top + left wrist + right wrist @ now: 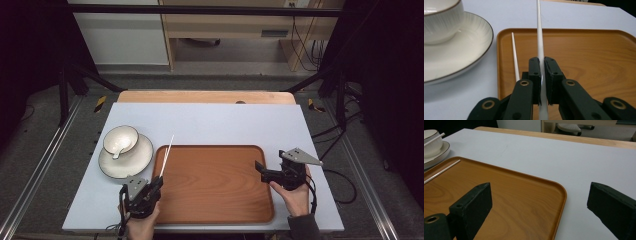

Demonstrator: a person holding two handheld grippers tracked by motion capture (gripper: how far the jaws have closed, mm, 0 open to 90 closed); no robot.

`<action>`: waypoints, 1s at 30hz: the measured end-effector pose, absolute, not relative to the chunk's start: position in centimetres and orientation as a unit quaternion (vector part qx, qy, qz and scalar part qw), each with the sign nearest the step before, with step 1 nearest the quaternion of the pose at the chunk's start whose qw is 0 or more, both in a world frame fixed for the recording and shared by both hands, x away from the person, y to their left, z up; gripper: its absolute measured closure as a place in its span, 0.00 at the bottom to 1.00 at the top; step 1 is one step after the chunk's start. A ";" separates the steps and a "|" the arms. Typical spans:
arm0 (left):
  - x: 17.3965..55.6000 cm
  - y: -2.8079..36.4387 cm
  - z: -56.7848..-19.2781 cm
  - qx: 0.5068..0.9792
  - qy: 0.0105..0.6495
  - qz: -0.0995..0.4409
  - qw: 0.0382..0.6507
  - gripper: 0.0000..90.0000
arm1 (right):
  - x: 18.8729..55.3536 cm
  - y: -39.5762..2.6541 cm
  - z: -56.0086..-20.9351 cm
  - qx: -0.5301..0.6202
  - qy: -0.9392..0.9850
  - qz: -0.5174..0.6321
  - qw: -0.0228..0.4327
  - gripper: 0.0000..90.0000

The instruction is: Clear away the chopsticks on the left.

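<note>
left claw [541, 75]: clenched on a white chopstick [539, 37], which runs forward out of the jaws and up past the tray's far rim.
second chopstick [515, 57]: lies on the wooden tray [586, 50], just to the left of the left claw's jaws, close to the tray's left rim.
right claw [264, 170]: released, jaws wide apart with nothing between them, over the tray's right edge.
bowl [120, 139] and plate [140, 159]: ahead and to the left of the left claw, on the counter [225, 125]; a spoon [119, 151] rests in the bowl.
progress: one chopstick looks placed on the tray; the held one is low over the tray, not yet released. bowl, plate and spoon are outside the tray.
</note>
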State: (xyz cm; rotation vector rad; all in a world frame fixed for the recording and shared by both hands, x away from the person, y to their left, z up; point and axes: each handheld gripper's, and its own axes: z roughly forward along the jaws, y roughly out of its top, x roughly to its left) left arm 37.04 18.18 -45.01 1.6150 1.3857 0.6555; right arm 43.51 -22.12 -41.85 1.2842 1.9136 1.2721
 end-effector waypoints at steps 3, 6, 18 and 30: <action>37.0 17.8 -45.7 0.647 0.564 0.260 0.442 0.94 | 43.5 -22.1 -41.9 0.471 0.705 0.466 0.253 0.07; 36.9 17.4 -46.2 0.646 0.567 0.258 0.440 0.94 | 43.5 -22.1 -41.9 0.473 0.705 0.465 0.251 0.07; 36.8 17.3 -47.8 0.642 0.584 0.251 0.429 0.94 | 43.6 -21.8 -41.9 0.470 0.708 0.462 0.254 0.07; 37.8 17.2 -48.4 0.644 0.601 0.252 0.400 0.94 | 43.6 -21.6 -42.0 0.469 0.709 0.461 0.253 0.07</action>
